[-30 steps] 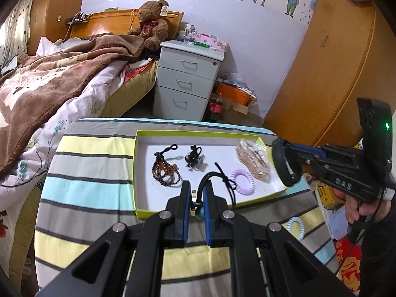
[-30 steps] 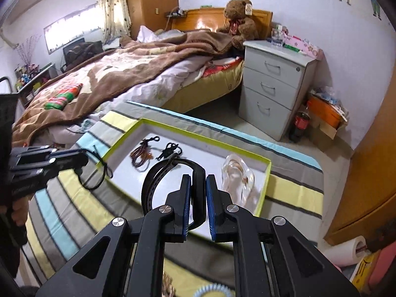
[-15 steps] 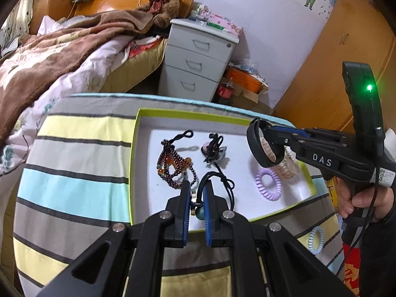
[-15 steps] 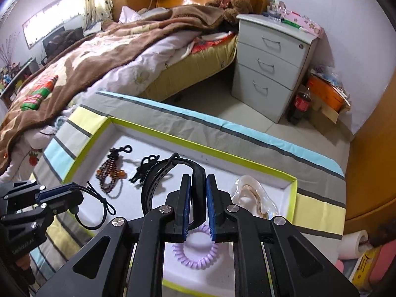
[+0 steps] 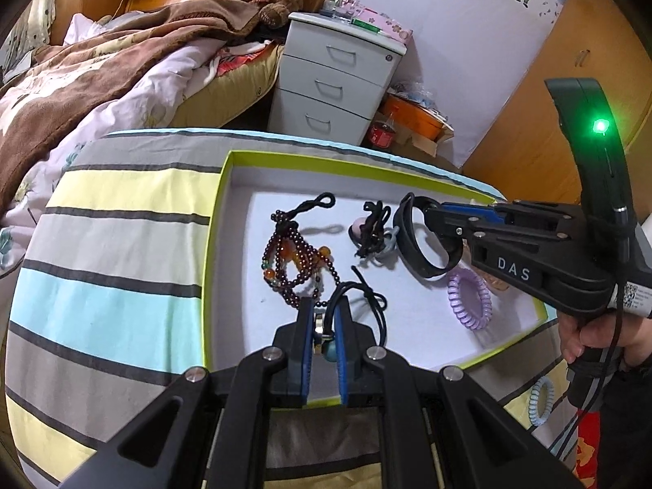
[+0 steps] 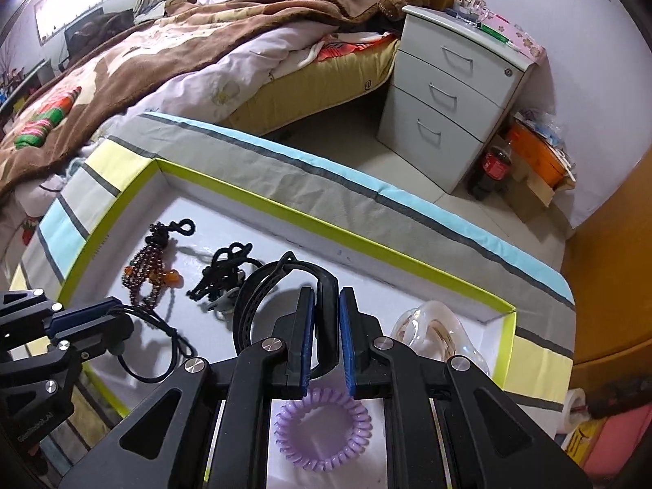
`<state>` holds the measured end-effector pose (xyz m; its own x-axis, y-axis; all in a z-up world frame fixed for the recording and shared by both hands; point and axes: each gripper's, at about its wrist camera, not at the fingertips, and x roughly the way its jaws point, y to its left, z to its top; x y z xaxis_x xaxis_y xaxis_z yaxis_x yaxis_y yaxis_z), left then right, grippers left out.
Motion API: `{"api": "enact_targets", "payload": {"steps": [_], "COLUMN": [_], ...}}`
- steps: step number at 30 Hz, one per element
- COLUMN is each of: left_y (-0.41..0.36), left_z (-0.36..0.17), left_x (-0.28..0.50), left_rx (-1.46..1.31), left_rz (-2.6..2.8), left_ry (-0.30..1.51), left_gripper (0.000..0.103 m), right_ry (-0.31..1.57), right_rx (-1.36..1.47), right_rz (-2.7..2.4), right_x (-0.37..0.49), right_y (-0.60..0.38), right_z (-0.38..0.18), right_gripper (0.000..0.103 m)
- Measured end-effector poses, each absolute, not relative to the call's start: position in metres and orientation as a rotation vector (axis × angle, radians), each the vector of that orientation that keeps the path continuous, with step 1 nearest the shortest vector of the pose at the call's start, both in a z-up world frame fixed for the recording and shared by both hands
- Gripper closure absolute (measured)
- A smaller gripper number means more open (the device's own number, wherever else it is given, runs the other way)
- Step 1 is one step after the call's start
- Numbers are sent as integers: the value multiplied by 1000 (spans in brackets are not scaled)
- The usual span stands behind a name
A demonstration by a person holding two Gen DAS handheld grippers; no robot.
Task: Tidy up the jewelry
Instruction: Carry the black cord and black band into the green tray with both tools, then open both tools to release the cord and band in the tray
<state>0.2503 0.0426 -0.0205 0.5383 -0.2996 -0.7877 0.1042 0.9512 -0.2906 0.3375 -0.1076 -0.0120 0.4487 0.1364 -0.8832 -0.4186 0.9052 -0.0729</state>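
A white tray with a green rim (image 5: 216, 220) (image 6: 334, 233) lies on the striped cloth. In it are a dark bead bracelet (image 5: 293, 261) (image 6: 148, 271), a tangled black cord piece (image 5: 373, 228) (image 6: 222, 273), a purple coil hair tie (image 5: 468, 297) (image 6: 322, 432) and a clear piece (image 6: 436, 332). My left gripper (image 5: 323, 313) is shut on a black cord necklace (image 5: 366, 297) with a teal bead, above the tray's near edge. My right gripper (image 6: 327, 305) (image 5: 428, 214) is shut on a black band (image 6: 261, 301) (image 5: 424, 244), held over the tray's middle.
A light blue coil hair tie (image 5: 540, 399) lies on the cloth outside the tray at right. A bed with a brown blanket (image 6: 163, 53) and a grey drawer unit (image 6: 448, 93) stand beyond the table. A wooden wardrobe (image 5: 550, 81) is at right.
Both grippers have moved forward and lower over the tray. The black band now hangs close above the tray's middle, and the corded necklace is over the tray's near edge.
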Motion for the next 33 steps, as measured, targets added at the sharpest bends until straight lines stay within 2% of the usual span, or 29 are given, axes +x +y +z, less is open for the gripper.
{"api": "enact_targets", "payload": {"steps": [20,21,24,33], "left_y": [38,38,38,40], "left_z": [-21,-21,-22,-22], "left_x": [251,252,251,253], "left_rx": [-195,-195,-197,-202], "left_rz": [-223,-223,-222,-218], "left_ry": [980,980,979,979], "left_gripper": [91,89,73,70], "right_ry": [1052,1051,1053,1049], "right_rx": [-348,-352,-355,-371], "right_rz": [329,329,326,325], "right_x": [341,341,342,343], "right_y": [-103,-102,-101,-100], "right_z": [-21,-21,-21,-22], "right_gripper": [90,90,90,90]}}
